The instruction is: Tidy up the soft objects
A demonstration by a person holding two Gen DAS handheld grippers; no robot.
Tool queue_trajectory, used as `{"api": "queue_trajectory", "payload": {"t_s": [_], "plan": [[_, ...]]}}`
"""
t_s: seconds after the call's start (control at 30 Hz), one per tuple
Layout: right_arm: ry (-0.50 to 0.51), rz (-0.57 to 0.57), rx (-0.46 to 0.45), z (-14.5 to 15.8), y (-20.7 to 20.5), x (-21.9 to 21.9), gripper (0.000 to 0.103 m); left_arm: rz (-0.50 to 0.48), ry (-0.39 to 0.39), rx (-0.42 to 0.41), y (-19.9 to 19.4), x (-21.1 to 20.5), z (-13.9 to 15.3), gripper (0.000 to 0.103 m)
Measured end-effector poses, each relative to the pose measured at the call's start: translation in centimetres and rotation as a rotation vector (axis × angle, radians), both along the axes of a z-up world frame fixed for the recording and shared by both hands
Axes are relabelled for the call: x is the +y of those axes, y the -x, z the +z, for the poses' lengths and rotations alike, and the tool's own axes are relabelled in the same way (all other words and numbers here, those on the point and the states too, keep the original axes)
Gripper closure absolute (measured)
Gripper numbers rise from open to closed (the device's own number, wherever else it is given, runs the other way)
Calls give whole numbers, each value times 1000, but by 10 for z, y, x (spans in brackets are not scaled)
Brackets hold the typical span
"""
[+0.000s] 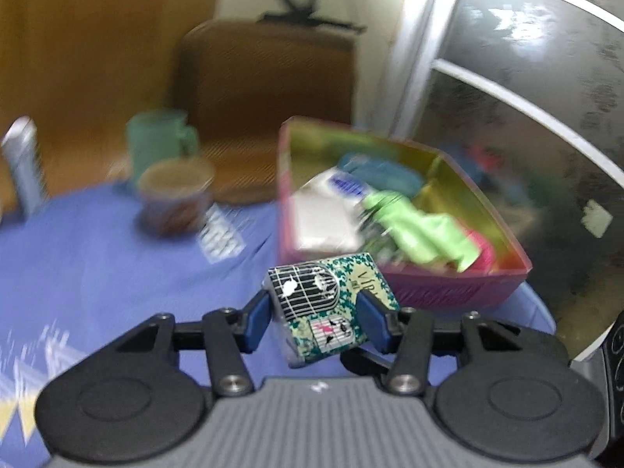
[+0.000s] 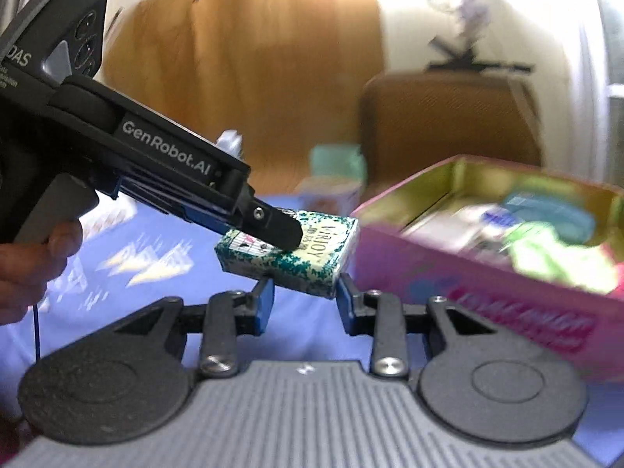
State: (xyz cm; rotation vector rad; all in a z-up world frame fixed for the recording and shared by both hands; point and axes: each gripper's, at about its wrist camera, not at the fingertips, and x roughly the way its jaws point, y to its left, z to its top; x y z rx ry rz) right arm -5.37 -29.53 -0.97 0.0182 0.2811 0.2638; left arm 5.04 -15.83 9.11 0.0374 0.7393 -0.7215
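My left gripper (image 1: 316, 314) is shut on a small green-and-white patterned tissue pack (image 1: 325, 304) and holds it above the blue tablecloth, just in front of the pink box (image 1: 448, 292). The pack (image 2: 312, 249) also shows in the right wrist view, held by the left gripper (image 2: 273, 230) close to the box (image 2: 487, 292). The box holds a white packet (image 1: 323, 214), a light green cloth (image 1: 421, 230), a teal item and something pink. My right gripper (image 2: 304, 304) is open and empty, just below and behind the pack.
A brown-rimmed bowl (image 1: 175, 195) and a green mug (image 1: 160, 144) stand at the back of the table on the blue cloth (image 1: 117, 273). A brown chair (image 1: 265, 97) stands behind the table. A glass door (image 1: 526, 117) is to the right.
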Motion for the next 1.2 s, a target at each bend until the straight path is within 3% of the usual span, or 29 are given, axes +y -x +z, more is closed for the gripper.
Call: {"api": "queue_trajectory", "payload": {"t_s": [0.2, 0.23, 0.27, 0.3, 0.33, 0.4, 0.5, 0.67, 0.9, 1.2], "plan": [[-15, -174, -80, 22, -1, -50, 66, -107, 5, -86, -22, -79, 20, 54], [-14, -206, -85, 25, -4, -58, 65, -114, 9, -96, -29, -94, 21, 47], [-10, -246, -92, 28, -10, -66, 65, -116, -1, -109, -36, -109, 20, 29], [1, -302, -104, 29, -17, -75, 63, -91, -27, -134, -43, -122, 18, 23], [19, -384, -106, 29, -26, -85, 57, -39, -68, -162, -50, -135, 14, 21], [-6, -481, -81, 27, -38, -106, 56, 13, -128, -162, -57, -146, 4, 22], [-137, -486, -79, 21, -26, -128, 56, 29, -131, -106, -61, -140, -10, 22], [-178, -459, -72, 10, -16, -124, 56, 95, -185, -91, -54, -117, -18, 22], [-256, -410, -69, 14, 1, -111, 54, 157, -208, -127, -28, -84, -14, 18], [-378, -357, -37, 23, 23, -94, 48, 210, -210, -159, 13, -35, -11, 4]]}}
